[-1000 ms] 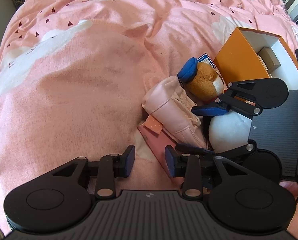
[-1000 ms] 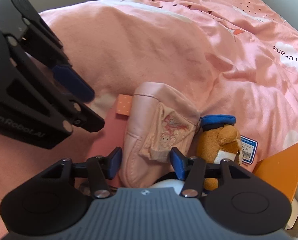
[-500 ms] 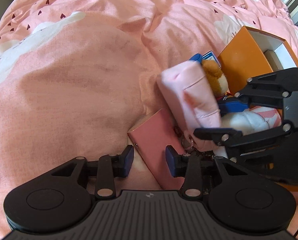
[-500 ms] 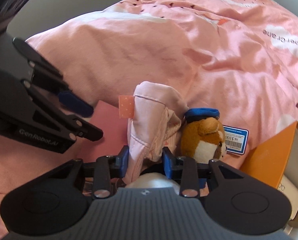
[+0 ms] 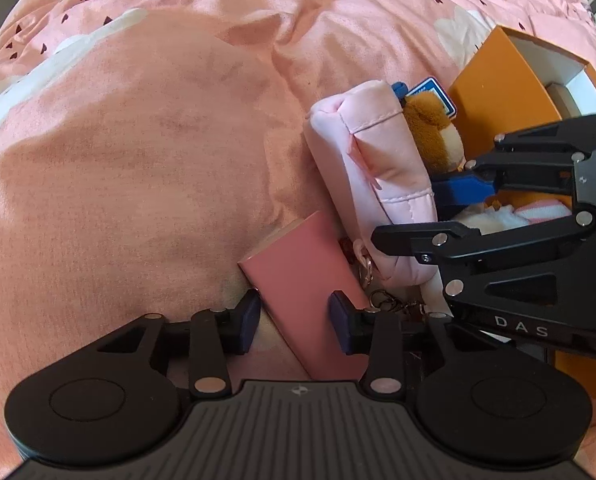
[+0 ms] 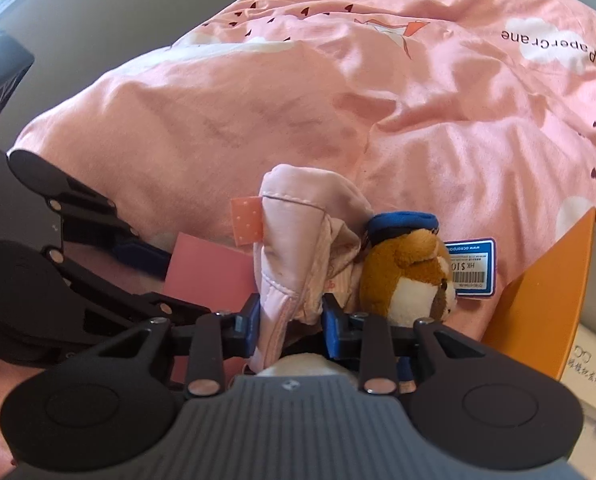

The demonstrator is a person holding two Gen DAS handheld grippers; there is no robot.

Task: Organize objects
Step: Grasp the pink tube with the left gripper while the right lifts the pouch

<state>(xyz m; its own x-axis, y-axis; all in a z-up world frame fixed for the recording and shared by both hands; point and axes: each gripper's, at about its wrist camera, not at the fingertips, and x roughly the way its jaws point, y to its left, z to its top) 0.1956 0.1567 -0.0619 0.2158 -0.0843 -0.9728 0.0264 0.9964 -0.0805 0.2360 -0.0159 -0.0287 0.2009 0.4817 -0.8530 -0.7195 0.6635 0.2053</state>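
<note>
A pale pink fabric pouch (image 5: 370, 160) (image 6: 293, 232) stands lifted on end, and my right gripper (image 6: 289, 320) (image 5: 418, 216) is closing on its lower part with both pads pressed into the cloth. A flat pink box (image 5: 298, 276) (image 6: 205, 276) lies on the bedspread beside the pouch. My left gripper (image 5: 293, 318) points down over this box, jaws closing with the box between them, and a sliver of bedspread shows beside the left pad. A metal keyring (image 5: 382, 300) dangles from the pouch.
A brown plush bear (image 6: 406, 272) (image 5: 434, 132) with a blue cap and a price tag leans against an open orange box (image 6: 546, 292) (image 5: 494, 92). Something white and fluffy (image 5: 490, 220) lies under the right gripper. The rumpled pink bedspread (image 5: 137, 160) spreads left and beyond.
The right gripper closed on the pouch and tipped it upright, uncovering the pink box. The left gripper sank toward that box.
</note>
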